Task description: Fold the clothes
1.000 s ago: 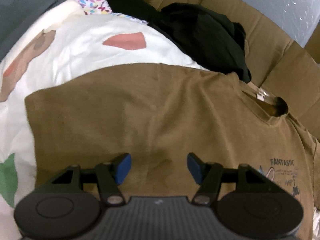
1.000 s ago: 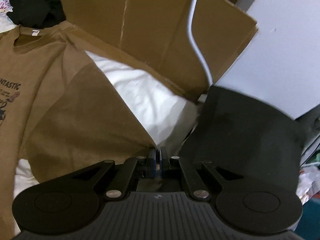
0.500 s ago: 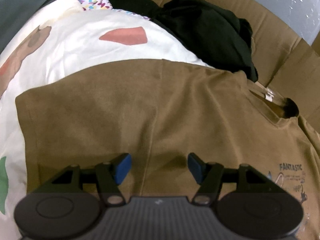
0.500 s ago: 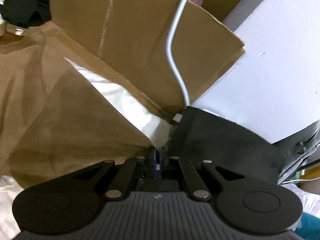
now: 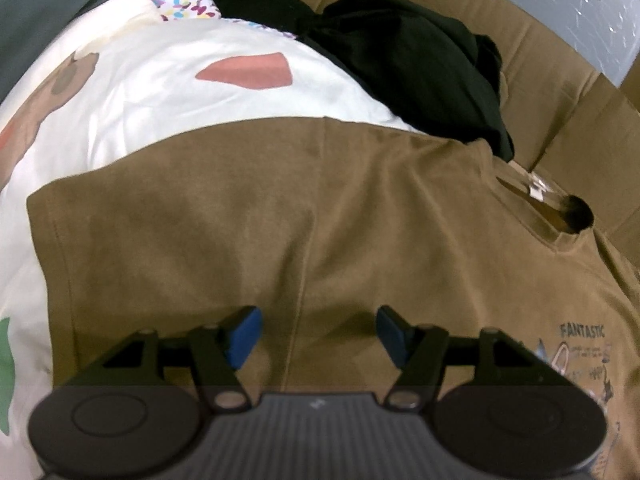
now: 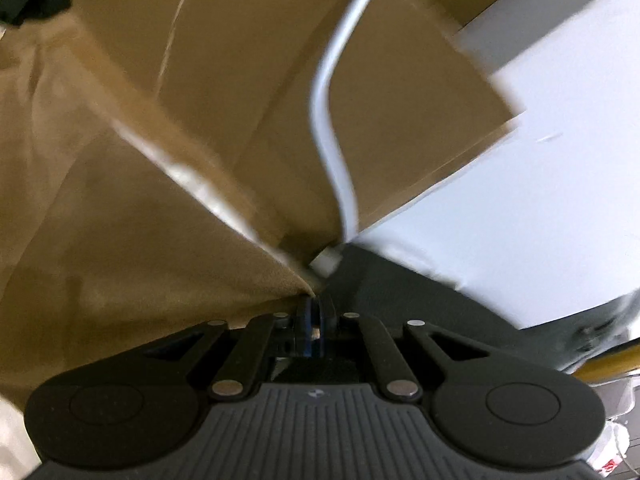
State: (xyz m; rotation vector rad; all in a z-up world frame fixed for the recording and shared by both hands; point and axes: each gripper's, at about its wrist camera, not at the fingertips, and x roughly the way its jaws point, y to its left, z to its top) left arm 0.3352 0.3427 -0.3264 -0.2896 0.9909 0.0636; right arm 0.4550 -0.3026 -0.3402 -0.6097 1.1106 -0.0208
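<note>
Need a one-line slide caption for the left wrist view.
Open left gripper hovers over an olive-brown T-shirt spread on a white printed sheet, black garment behind.

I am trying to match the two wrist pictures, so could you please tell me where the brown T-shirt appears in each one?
Left wrist: the brown T-shirt fills the middle and right, collar at upper right, under the open left gripper.
Right wrist: it fills the left side, blurred, one corner running into the right gripper, whose jaws are opening.
Shared landmark: the cardboard behind the shirt.
</note>
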